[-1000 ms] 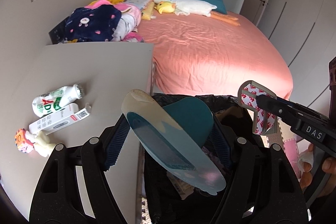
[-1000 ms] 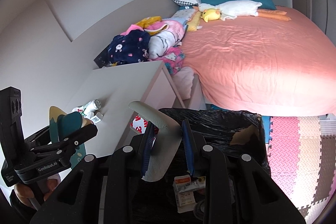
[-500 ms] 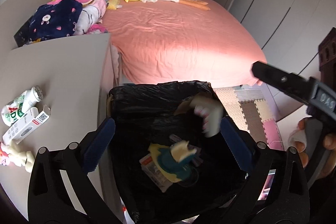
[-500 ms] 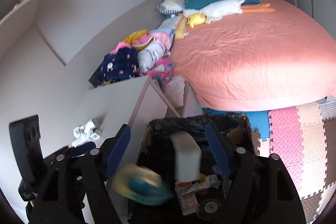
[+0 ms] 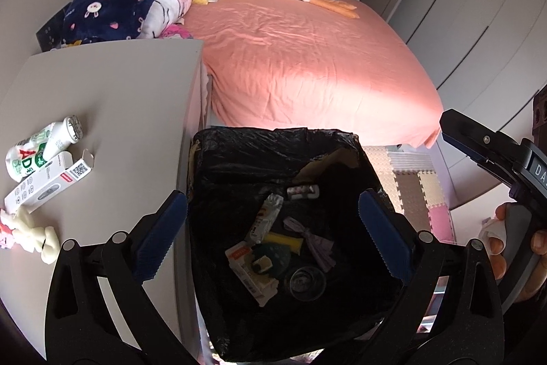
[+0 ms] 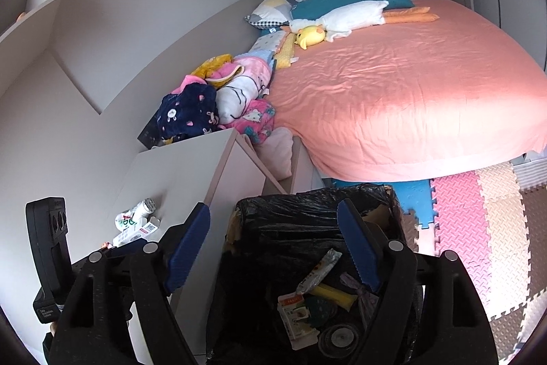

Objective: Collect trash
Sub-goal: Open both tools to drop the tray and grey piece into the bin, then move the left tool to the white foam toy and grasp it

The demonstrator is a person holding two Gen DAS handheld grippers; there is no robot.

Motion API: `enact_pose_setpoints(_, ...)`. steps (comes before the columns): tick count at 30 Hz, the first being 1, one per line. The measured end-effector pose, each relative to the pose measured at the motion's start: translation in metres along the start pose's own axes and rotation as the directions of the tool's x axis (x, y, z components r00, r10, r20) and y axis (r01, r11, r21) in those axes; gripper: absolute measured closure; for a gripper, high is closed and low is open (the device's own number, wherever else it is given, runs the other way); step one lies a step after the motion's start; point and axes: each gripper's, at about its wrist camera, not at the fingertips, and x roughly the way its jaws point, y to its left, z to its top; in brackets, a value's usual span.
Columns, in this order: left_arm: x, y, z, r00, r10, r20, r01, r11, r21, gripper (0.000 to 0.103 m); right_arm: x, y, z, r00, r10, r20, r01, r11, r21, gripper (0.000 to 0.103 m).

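My left gripper (image 5: 271,197) hangs open over a bin lined with a black bag (image 5: 273,134), nothing between its blue pads. My right gripper (image 6: 273,206) is open above the same bin (image 6: 307,194), also empty. Inside lie a teal and yellow piece (image 5: 273,257), a red-and-white wrapped roll (image 5: 302,191) and several wrappers. On the grey desk (image 5: 119,112) to the left rest a white bottle with green print (image 5: 41,147), a white box (image 5: 48,182) and a small toy figure (image 5: 30,228). A hand (image 5: 512,248) holds the right gripper's handle at the right edge.
A bed with a pink sheet (image 5: 307,64) stands behind the bin, with plush toys and a pile of clothes (image 5: 112,9) by the wall. Coloured foam mats (image 6: 478,228) cover the floor to the right. Wardrobe doors (image 5: 461,5) line the far right.
Both grippers opened and let go of what they held: the teal and yellow piece and the wrapped roll fell into the bin. Both views tilted down over it.
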Motion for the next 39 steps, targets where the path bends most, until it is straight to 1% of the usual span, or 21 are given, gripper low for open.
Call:
enact_pose_setpoints(12, -0.014, 0.030, -0.011, 0.999, 0.053, 0.004, -0.053, 0.997, -0.058, 0.006, 0.023, 0.033, -0.007, 0.997, 0.048, -0.059, -0.052, 0.997, -0.060, 0.026)
enact_pose_setpoints(19, -0.023, 0.055, -0.020, 0.996, 0.087, 0.015, -0.085, 0.989, -0.124, 0.006, 0.036, 0.057, -0.009, 0.993, 0.077, -0.089, -0.086, 0.991, -0.104, 0.026)
enact_pose_setpoints(30, -0.037, 0.093, -0.032, 0.988, 0.155, 0.016, -0.148, 0.963, -0.225, 0.006, 0.059, 0.099, -0.016, 0.981, 0.138, -0.136, -0.161, 0.972, -0.172, 0.026)
enact_pose_setpoints(39, -0.044, 0.126, -0.043, 0.979, 0.206, -0.003, -0.196, 0.929, -0.315, 0.006, 0.076, 0.124, -0.020, 0.969, 0.175, -0.177, -0.211, 0.954, -0.214, 0.026)
